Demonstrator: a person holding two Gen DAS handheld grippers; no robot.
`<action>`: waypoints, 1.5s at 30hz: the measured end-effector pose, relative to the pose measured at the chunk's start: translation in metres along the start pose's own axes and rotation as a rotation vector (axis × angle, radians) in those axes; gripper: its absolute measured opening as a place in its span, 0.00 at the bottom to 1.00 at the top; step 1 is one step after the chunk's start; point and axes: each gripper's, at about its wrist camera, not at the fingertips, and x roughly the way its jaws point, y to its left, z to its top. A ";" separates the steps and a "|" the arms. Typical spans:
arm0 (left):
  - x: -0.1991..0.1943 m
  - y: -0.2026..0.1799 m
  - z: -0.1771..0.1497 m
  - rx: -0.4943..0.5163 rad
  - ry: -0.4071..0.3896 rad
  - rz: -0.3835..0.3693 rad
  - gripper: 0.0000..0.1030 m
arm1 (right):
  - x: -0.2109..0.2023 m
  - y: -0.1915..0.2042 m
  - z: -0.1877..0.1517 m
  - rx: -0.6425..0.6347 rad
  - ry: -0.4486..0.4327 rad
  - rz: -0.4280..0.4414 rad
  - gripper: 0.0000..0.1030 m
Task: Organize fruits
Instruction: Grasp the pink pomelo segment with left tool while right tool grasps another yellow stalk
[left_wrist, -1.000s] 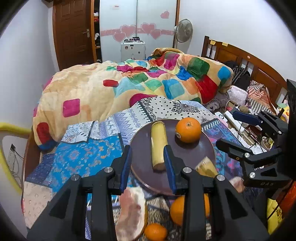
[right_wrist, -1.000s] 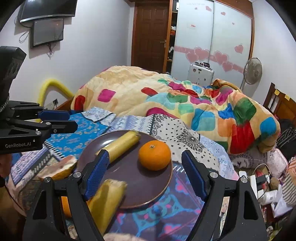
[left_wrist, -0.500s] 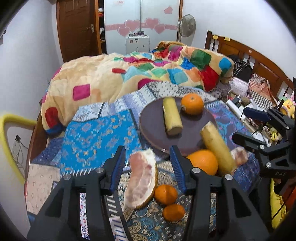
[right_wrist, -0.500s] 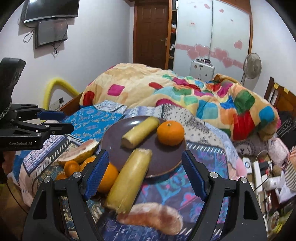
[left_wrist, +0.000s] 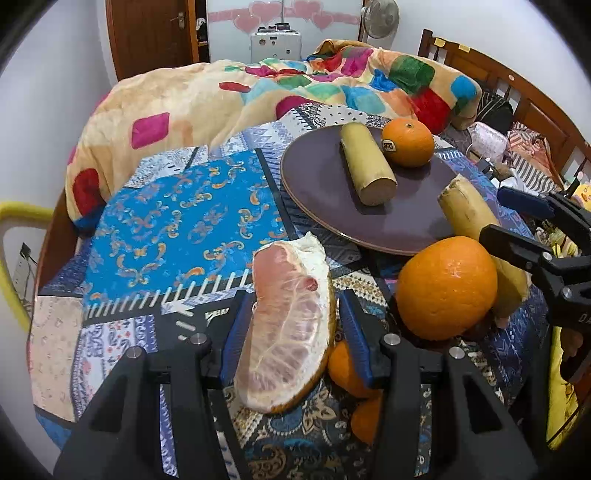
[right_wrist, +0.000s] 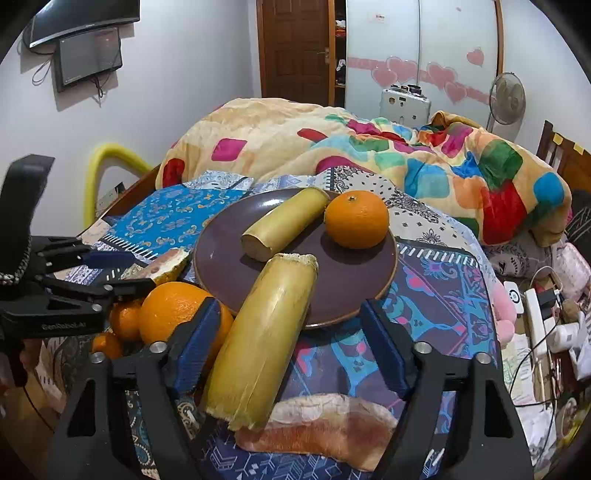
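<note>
A dark purple plate (left_wrist: 325, 192) (right_wrist: 354, 280) on the patterned cloth holds a yellow cane piece (left_wrist: 365, 164) (right_wrist: 284, 225) and an orange (left_wrist: 408, 142) (right_wrist: 356, 219). My left gripper (left_wrist: 291, 328) is open, its jaws on either side of a pomelo wedge (left_wrist: 288, 325) lying on the cloth. My right gripper (right_wrist: 288, 350) is open around a second cane piece (right_wrist: 266, 339) that leans on the plate's rim. A large orange (left_wrist: 447, 288) (right_wrist: 173, 310) and small mandarins (left_wrist: 347, 365) (right_wrist: 123, 319) lie beside it. Another pomelo piece (right_wrist: 317, 424) lies below the right jaws.
The cloth-covered table (left_wrist: 177, 221) stands against a bed with a colourful quilt (right_wrist: 406, 147). A wooden headboard (left_wrist: 517, 99) and clutter (right_wrist: 546, 321) are on the right. A yellow padded rail (right_wrist: 107, 166) is at the left.
Both grippers have pulled back and down toward the near fruit. The pomelo wedge now sits between my left jaws, and the loose cane piece lies between my right jaws.
</note>
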 end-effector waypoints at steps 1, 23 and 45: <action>0.001 0.001 0.001 -0.003 0.002 -0.005 0.48 | 0.002 0.000 0.001 0.002 0.006 0.008 0.62; 0.025 0.008 0.015 -0.031 0.036 -0.022 0.46 | 0.017 0.003 0.005 0.011 0.055 0.072 0.44; -0.060 0.007 0.006 -0.003 -0.134 0.065 0.13 | -0.042 0.001 0.005 0.001 -0.067 0.071 0.37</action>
